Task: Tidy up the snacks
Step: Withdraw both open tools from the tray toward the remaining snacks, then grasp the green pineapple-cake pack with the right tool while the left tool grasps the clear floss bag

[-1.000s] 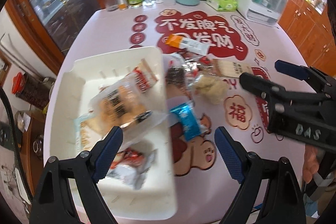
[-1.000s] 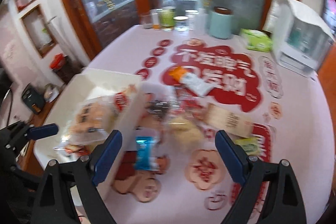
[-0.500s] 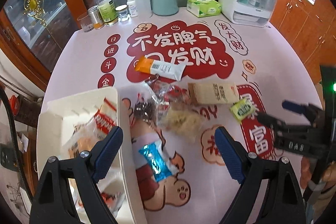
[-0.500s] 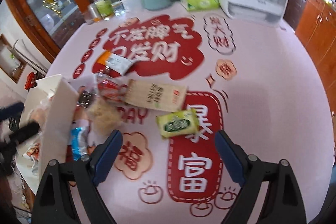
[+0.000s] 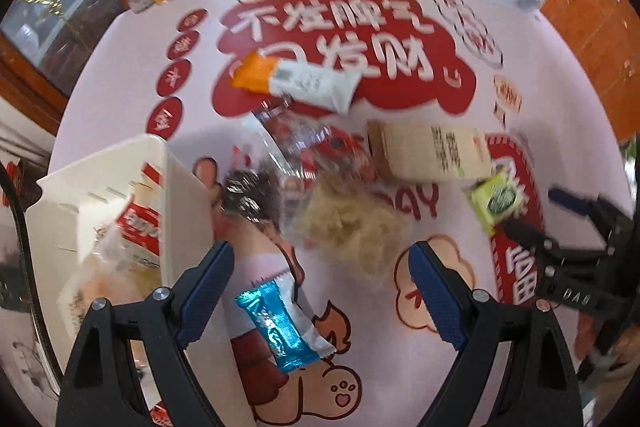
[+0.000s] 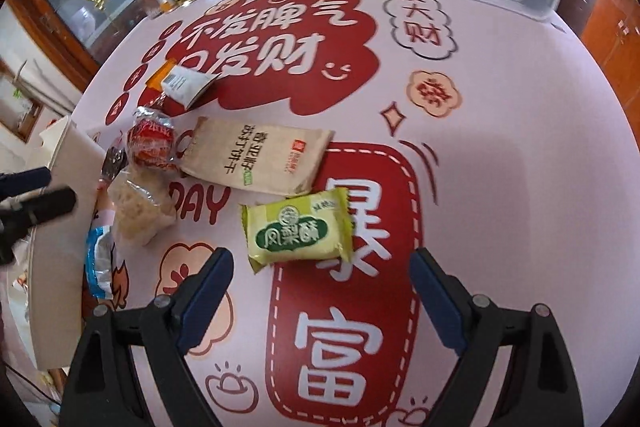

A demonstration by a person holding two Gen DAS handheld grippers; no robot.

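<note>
Now the right tongs (image 6: 320,291) hang spread and empty just near of the green pineapple-cake packet (image 6: 298,229), lying flat on the table (image 6: 500,167). Best to lower squarely, pinch its short sides, then carry it left to the white bin (image 5: 176,195); the left tongs (image 5: 320,291) also gape empty.

You see a glossy green wrapper (image 6: 298,229) on the smooth printed tablecloth (image 6: 500,187), a matt paper-look beige pack (image 6: 256,155), crinkly clear film (image 6: 150,139), and what looks like a white plastic bin (image 5: 176,187).
</note>
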